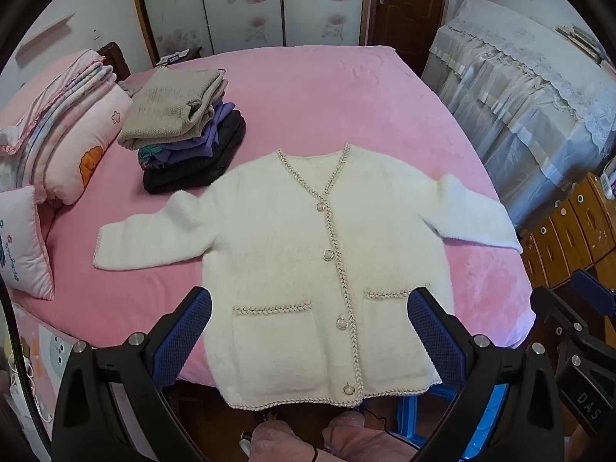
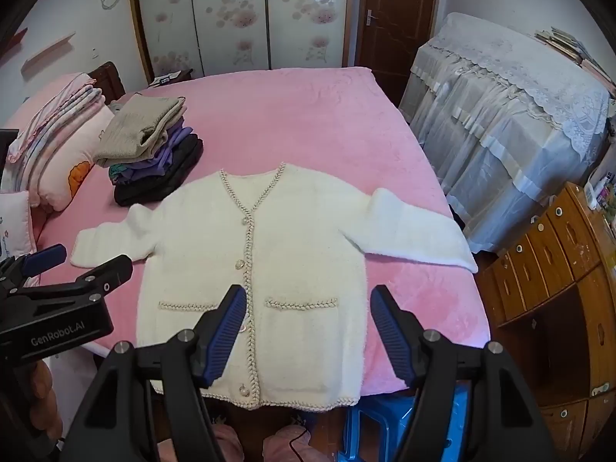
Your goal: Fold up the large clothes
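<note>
Cardigan lies spread flat, face up, on the pink bed, hem overhanging the near edge. Your left gripper and right gripper hover released, holding nothing; a careless tug could slide it off.

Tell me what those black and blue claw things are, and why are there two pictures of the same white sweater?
Those claws are grabbing tools that a person holds, one in each hand. Each has a small camera looking out between its two blue fingers, so you get two pictures: one from the left tool, one from the right tool. Each picture also catches the other tool at its edge. Both tools are open and hold nothing. On the pink bed lies a white cardigan, spread flat with its sleeves out and buttons closed, its hem hanging over the near edge. Behind it sits a pile of folded clothes, next to pillows.
</note>
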### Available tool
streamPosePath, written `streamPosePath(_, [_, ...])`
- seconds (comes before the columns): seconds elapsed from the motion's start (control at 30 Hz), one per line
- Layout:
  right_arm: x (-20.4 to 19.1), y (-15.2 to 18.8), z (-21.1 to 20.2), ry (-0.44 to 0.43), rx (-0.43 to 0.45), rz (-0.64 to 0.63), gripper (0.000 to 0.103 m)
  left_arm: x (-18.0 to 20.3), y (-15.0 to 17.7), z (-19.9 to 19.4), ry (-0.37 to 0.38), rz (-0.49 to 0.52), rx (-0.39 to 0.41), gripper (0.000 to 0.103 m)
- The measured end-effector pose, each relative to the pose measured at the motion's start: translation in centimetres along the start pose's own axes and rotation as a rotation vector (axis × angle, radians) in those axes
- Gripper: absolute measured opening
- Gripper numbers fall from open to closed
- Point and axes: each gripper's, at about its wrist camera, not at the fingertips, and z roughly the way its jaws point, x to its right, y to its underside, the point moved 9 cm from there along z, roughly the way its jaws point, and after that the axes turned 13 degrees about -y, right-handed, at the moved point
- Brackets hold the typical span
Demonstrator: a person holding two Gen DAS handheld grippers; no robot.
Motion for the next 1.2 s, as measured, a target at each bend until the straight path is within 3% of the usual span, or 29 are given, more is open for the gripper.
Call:
streamPosePath(0.6, [-0.2, -0.2, 1.6, -0.041, -0.016, -0.014, 0.067, 0.2, 0.3, 1.2, 0.028, -0.027, -0.059, 0.101])
streamPosePath(1.2, [0.4, -0.3, 2.2, -0.071, -0.026, 0.001, 0.067, -0.2, 0.5, 1.7, -0.021, -0.042, -0.089, 0.101])
